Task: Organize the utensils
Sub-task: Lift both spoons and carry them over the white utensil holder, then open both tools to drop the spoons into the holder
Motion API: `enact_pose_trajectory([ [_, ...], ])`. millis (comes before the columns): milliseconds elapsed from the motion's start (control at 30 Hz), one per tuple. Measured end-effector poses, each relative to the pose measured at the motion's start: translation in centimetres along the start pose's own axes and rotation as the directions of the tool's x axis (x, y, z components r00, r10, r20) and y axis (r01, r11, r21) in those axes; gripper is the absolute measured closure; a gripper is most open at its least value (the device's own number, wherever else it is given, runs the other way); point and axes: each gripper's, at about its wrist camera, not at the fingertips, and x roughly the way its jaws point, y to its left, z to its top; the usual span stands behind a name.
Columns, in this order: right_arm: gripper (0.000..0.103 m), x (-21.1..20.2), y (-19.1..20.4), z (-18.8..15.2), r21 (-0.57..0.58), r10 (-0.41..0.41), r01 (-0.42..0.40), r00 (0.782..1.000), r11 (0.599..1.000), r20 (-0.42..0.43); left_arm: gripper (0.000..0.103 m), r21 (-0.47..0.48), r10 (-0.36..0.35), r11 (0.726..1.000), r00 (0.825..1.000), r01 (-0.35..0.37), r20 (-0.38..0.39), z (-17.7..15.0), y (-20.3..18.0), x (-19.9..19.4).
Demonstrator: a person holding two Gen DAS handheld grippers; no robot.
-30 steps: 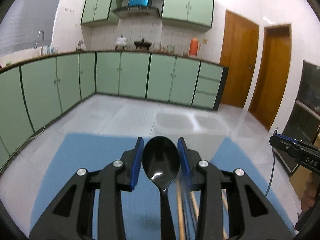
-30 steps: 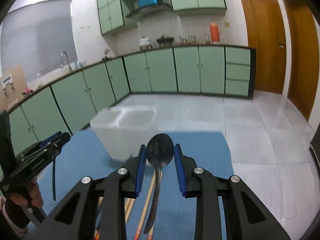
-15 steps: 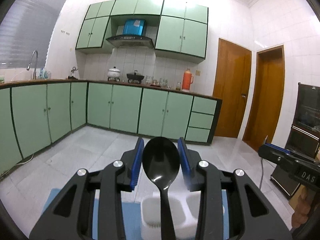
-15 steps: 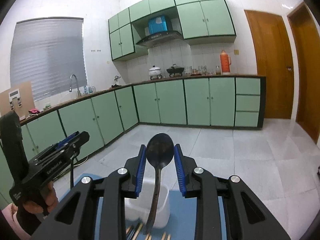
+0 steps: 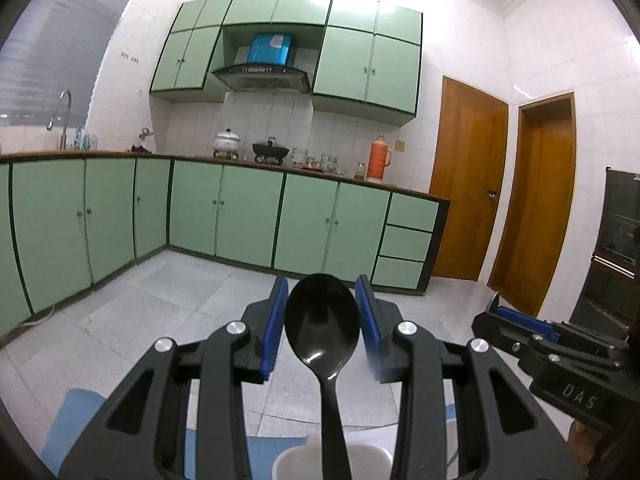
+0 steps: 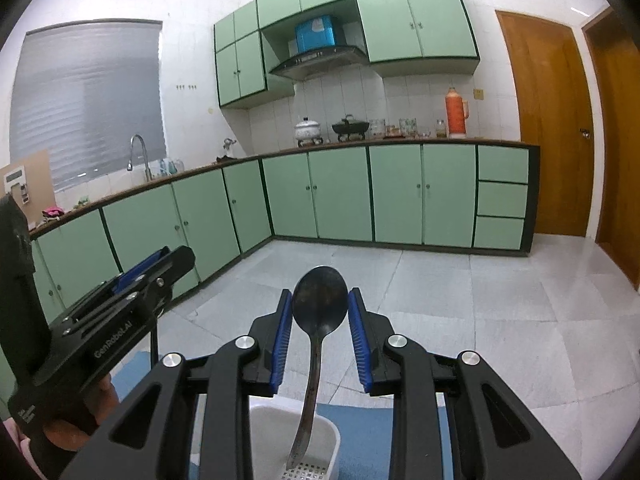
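Black glossy spoon [image 5: 321, 324] (oval bowl)

Green cabinets [image 5: 248, 216], orange thermos [image 6: 456, 112] on the counter, wooden doors [image 5: 466, 184] beyond.

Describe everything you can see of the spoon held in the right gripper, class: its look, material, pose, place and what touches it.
The spoon is dark, dull and slightly smudged, seemingly metal or plastic. Its oval bowl stands upright between the blue pads of the right gripper, which clamp its edges. The thin, gently curved handle hangs down into the white container, its tip near the perforated bottom; contact there is unclear. Nothing else touches it.
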Motion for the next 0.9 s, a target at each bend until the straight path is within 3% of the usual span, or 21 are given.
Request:
enact_pose_trajectory([
  [400, 0.074, 0.6, 0.5, -2.7, 0.004, 0.043, -0.043, 0.997, 0.999, -0.059, 0.066, -0.004, -0.006, 1.000, 0.997, 0.006, -0.078, -3.2, 0.6, -0.2],
  [467, 0.062, 0.2, 0.4, -2.9, 0.006, 0.041, -0.041, 0.997, 0.999, -0.060, 0.055, -0.009, -0.003, 1.000, 0.997, 0.003, -0.082, -3.2, 0.8, -0.7],
  [700, 0.058, -3.1, 0.1, -3.0, 0.017, 0.020, -0.019, 0.999, 1.000, -0.036, 0.042, -0.011, 0.005, 1.000, 0.997, -0.006, -0.080, -2.5, 1.1, -4.5],
  [767, 0.050, -5.1, 0.1, -3.5, 0.013, -0.001, 0.002, 1.000, 1.000, -0.026, 0.031, -0.002, 0.018, 1.000, 0.997, -0.018, -0.080, -2.2, 0.9, -5.9],
  [900, 0.040, -8.7, -0.1, -5.3, 0.034, -0.034, 0.035, 0.999, 0.999, -0.030, 0.021, 0.009, 0.031, 1.000, 0.995, -0.030, -0.100, -2.5, 0.5, -9.4],
])
